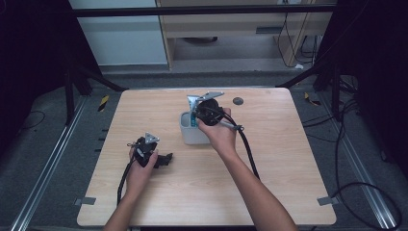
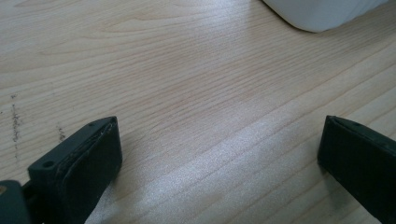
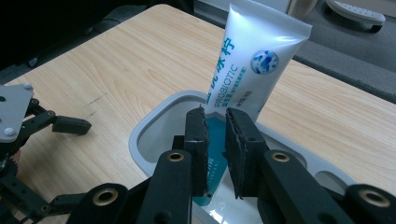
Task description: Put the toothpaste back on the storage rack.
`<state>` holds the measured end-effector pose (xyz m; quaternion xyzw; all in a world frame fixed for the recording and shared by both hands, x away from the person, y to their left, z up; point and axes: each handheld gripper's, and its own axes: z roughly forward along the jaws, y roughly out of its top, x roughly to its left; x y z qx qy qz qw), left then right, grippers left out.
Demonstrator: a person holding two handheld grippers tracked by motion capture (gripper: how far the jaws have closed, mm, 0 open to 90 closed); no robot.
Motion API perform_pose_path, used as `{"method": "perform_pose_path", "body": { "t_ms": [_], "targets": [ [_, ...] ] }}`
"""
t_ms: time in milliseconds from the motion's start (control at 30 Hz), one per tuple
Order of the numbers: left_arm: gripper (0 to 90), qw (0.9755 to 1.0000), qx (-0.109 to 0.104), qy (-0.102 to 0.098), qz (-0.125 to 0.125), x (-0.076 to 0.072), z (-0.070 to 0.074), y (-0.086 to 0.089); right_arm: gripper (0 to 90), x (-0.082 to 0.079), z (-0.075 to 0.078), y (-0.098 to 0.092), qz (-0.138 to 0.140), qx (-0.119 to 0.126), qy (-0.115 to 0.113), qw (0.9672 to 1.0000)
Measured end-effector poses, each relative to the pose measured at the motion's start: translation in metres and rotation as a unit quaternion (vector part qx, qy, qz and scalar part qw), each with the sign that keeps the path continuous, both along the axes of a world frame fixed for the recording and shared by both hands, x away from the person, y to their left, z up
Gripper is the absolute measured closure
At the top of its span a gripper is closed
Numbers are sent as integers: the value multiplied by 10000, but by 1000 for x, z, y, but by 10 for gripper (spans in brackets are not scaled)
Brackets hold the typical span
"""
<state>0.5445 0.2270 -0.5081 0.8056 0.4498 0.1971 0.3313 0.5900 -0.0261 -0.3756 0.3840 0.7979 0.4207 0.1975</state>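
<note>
A white toothpaste tube (image 3: 254, 60) with blue print stands upright in a light grey cup (image 3: 140, 135), crimped end up. My right gripper (image 3: 217, 119) is shut on the tube's teal lower part, just above the cup's opening. In the high view the right gripper (image 1: 196, 117) hangs over the cup (image 1: 190, 135) near the table's middle. My left gripper (image 1: 163, 159) rests low on the wooden table (image 1: 269, 192), left of the cup, jaws wide open with nothing between them. In the left gripper view the open left gripper (image 2: 219, 140) shows bare wood between its fingers, with the cup (image 2: 322, 14) beyond them.
A small dark round disc (image 1: 237, 100) lies near the table's far edge. Black cables (image 1: 248, 149) trail from both grippers toward the front. Grey tape tabs (image 1: 84, 200) mark the front corners. The left gripper's finger (image 3: 70, 125) shows beside the cup.
</note>
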Motion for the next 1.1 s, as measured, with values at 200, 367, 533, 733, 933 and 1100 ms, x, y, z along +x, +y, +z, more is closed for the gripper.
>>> {"method": "perform_pose_path", "body": {
  "t_ms": [200, 367, 533, 733, 933, 1100],
  "targets": [
    [0, 10000, -2, 0, 1, 0, 0, 0, 787, -3, 4, -4, 10, -35, -43, 10000],
    [0, 10000, 1, 1, -1, 0, 0, 0, 785, -6, 6, -10, 15, -99, -65, 9999],
    [0, 10000, 0, 0, 0, 0, 0, 0, 781, -9, 8, -16, 1, -117, -71, 9999],
    [0, 10000, -1, 0, 1, 0, 0, 0, 766, -12, 10, -23, 0, -149, -100, 9998],
    [0, 10000, 0, 1, -1, 0, 0, 0, 749, -14, 12, -29, -22, -171, -106, 9998],
    [0, 10000, 0, 0, -1, 0, 0, 0, 738, -16, 15, -34, -19, -201, -119, 9997]
  ]
}}
